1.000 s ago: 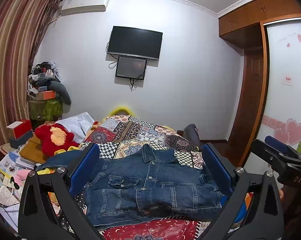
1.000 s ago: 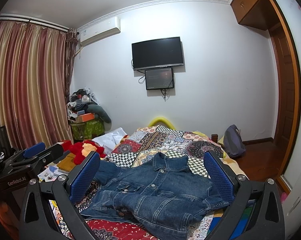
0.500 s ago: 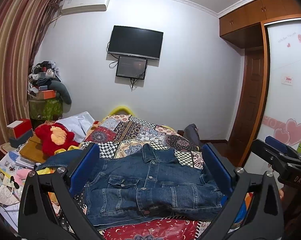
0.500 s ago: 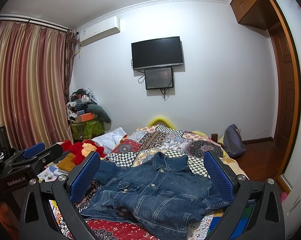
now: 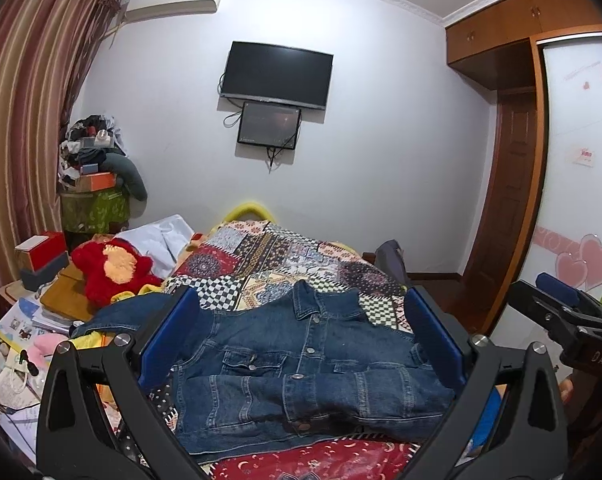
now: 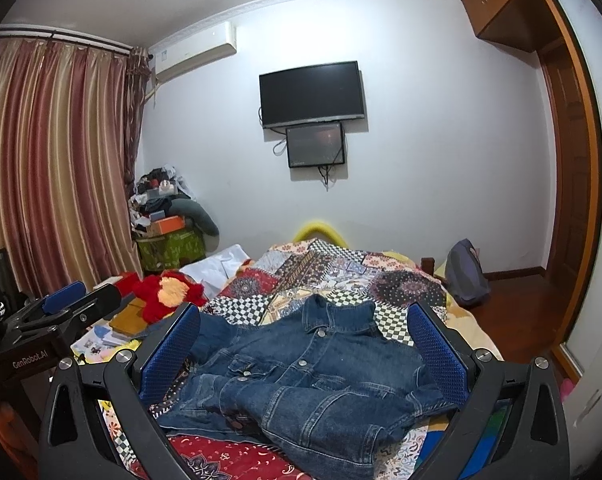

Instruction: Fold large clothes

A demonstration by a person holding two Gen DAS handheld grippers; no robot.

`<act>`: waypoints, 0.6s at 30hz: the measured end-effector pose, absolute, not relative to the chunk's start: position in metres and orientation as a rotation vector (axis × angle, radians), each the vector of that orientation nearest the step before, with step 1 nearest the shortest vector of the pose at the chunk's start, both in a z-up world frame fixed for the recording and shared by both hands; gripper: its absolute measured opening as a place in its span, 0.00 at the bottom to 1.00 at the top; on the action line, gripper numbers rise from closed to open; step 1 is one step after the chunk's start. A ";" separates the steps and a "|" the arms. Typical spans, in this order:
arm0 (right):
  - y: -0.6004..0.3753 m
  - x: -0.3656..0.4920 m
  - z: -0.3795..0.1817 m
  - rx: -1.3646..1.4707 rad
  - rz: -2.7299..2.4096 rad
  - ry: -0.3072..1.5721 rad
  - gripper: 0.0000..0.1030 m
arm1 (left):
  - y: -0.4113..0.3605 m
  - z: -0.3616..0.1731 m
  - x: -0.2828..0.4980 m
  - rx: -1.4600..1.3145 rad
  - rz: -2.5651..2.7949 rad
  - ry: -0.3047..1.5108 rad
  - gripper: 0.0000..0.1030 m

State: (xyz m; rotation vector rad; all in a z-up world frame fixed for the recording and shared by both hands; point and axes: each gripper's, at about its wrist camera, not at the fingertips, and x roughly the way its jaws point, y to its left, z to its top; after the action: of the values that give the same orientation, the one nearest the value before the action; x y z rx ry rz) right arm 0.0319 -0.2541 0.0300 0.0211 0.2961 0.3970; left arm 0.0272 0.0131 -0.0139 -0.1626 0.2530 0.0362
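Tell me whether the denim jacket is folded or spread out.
Partly folded. The denim jacket lies front-up on the patchwork quilt, one sleeve laid across its chest, the other still trailing left, collar flat.

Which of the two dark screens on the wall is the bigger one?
The upper screen is bigger; the smaller screen hangs directly beneath it, trailing cables.

A denim jacket (image 6: 313, 376) is seen spread, buttoned, on the patchwork bed (image 6: 325, 276). It is framed by the right hand-held gripper (image 6: 303, 344), whose blue pads are held wide apart.
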 end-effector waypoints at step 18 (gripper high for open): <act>-0.219 0.175 -0.014 -0.046 0.341 0.477 1.00 | 0.105 -0.071 0.159 -0.217 0.158 0.484 1.00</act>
State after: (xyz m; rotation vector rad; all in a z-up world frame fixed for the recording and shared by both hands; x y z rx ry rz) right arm 0.1751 -0.2193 -0.0143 -0.0457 0.4769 0.3412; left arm 0.1587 0.1047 -0.0708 -0.2172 0.4845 0.1576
